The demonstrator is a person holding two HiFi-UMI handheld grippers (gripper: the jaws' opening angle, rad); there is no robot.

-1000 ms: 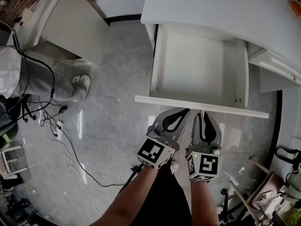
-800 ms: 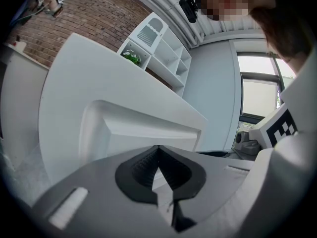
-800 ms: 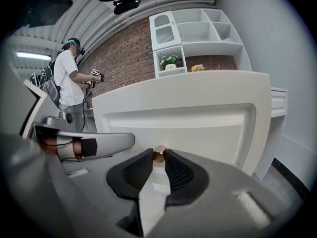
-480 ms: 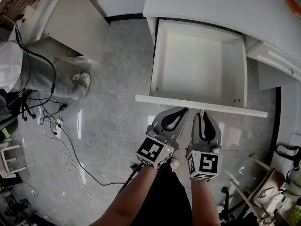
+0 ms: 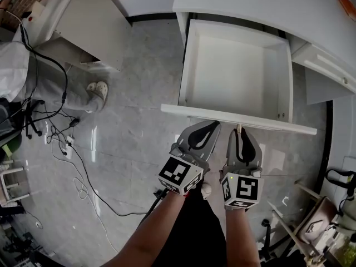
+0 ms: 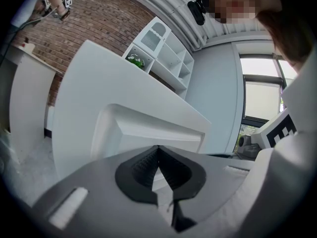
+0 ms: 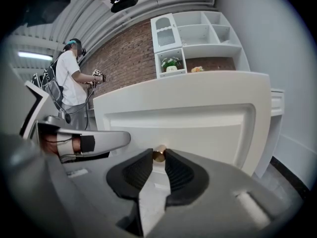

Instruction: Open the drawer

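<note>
Pinching brass knob (image 7: 159,153) with right claw (image 7: 158,159) to haul drawer (image 5: 278,126) out, already wide; left claw (image 6: 158,150) pressed together, empty, parked beside.

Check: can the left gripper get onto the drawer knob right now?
Probably not. The right gripper is clamped on the knob, its jaws covering both sides. The left gripper sits just beside it at the drawer front, jaws together, with no free part of the knob to take.
</note>
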